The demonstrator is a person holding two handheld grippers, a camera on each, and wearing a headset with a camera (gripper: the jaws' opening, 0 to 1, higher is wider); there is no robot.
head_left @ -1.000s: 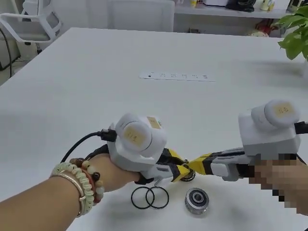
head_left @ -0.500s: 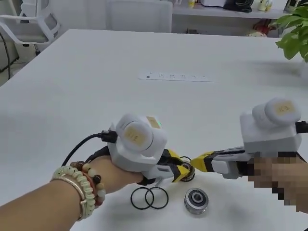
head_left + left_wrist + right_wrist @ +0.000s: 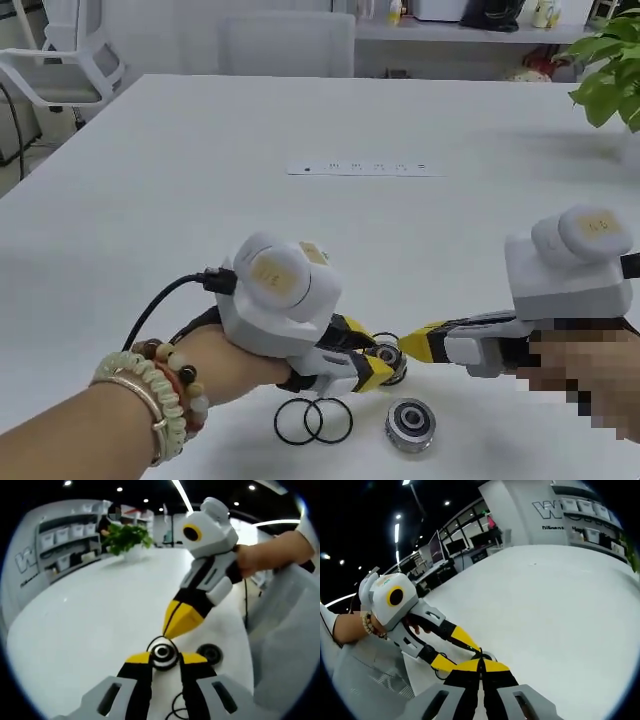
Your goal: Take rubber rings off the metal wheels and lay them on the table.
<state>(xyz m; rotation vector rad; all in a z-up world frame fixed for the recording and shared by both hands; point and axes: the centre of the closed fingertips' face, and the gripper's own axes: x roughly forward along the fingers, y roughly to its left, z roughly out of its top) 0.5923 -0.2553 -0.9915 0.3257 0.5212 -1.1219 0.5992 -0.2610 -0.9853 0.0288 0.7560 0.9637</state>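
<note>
Left gripper (image 3: 380, 366): your jaws stand part-open, clamped on a shiny metal wheel (image 3: 162, 652).
Right gripper (image 3: 408, 346): jaws pinched nearly together on that wheel's thin black rubber ring (image 3: 151, 641), partly hidden by the yellow tips.
Loose rings (image 3: 313, 420): two overlapping black loops on the white table (image 3: 200, 200), at 8 o'clock from the wheel.

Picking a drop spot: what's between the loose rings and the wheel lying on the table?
Only bare table, in the head view, between the rubber rings and that metal wheel.
</note>
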